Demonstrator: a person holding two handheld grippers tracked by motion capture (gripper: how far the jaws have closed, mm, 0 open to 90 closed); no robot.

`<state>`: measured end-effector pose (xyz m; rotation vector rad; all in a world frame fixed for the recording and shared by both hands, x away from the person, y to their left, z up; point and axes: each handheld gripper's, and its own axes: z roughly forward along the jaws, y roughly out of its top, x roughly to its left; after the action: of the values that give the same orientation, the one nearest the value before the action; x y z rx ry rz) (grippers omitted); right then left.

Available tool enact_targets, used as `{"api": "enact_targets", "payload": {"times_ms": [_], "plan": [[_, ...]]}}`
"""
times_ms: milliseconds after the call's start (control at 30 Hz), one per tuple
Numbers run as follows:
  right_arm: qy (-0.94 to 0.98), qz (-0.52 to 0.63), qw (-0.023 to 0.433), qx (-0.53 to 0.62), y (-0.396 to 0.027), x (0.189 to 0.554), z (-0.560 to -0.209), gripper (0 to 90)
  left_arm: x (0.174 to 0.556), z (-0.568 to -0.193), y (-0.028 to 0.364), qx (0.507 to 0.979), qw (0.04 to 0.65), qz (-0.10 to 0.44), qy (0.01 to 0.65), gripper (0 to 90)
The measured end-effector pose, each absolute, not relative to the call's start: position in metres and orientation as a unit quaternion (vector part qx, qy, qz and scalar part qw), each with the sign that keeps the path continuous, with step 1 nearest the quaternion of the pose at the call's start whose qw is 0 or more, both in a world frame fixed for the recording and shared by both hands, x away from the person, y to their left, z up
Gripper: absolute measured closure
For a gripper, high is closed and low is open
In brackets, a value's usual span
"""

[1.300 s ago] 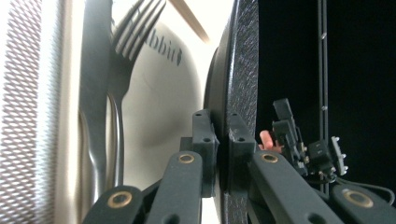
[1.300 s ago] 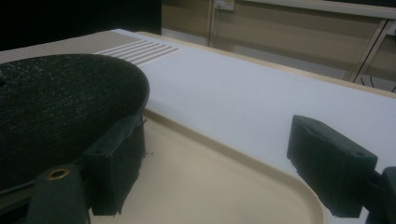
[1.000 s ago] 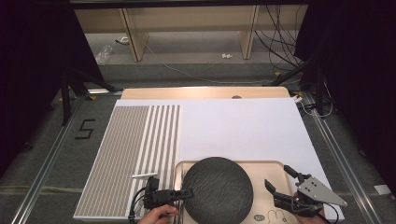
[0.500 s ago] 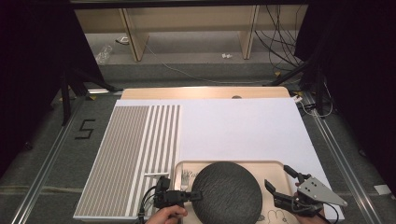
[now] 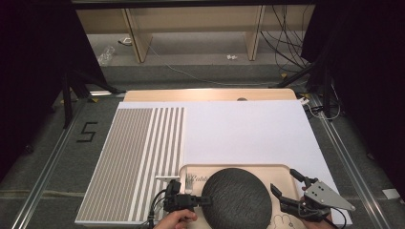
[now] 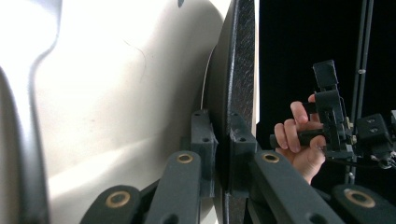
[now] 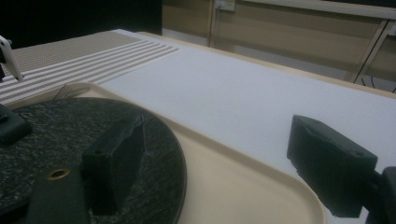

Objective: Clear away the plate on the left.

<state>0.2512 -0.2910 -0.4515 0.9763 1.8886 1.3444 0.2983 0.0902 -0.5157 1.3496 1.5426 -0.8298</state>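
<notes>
Dark round plate (image 5: 236, 197) shifted rightward across cream tray (image 5: 282, 171) since a second ago, uncovering fork print at tray's 10 o'clock corner. Left hand-held gripper (image 5: 206, 201) clamped on plate rim at 9 o'clock. Right hand-held gripper (image 5: 287, 185) jaws apart, off plate's 3 o'clock edge over tray. Striped mat (image 5: 138, 152) at 10 o'clock on white worktop (image 5: 248, 131).
</notes>
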Motion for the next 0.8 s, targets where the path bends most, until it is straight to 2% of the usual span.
{"api": "enact_targets", "payload": {"times_ms": [233,433,667,800], "plan": [[0.715,0.508,0.307,0.368,-0.291,0.251,-0.451,20.1,0.300,-0.518,0.087,0.541,0.439,-0.343,0.630,84.5],[0.715,0.509,0.306,0.369,-0.290,0.251,-0.452,20.1,0.299,-0.516,0.084,0.563,0.434,-0.323,0.625,84.0],[0.717,0.507,0.305,0.368,-0.290,0.251,-0.452,20.2,0.299,-0.512,0.082,0.590,0.430,-0.300,0.614,77.5],[0.717,0.508,0.305,0.368,-0.290,0.251,-0.452,20.2,0.298,-0.509,0.079,0.614,0.423,-0.284,0.603,69.8]]}}
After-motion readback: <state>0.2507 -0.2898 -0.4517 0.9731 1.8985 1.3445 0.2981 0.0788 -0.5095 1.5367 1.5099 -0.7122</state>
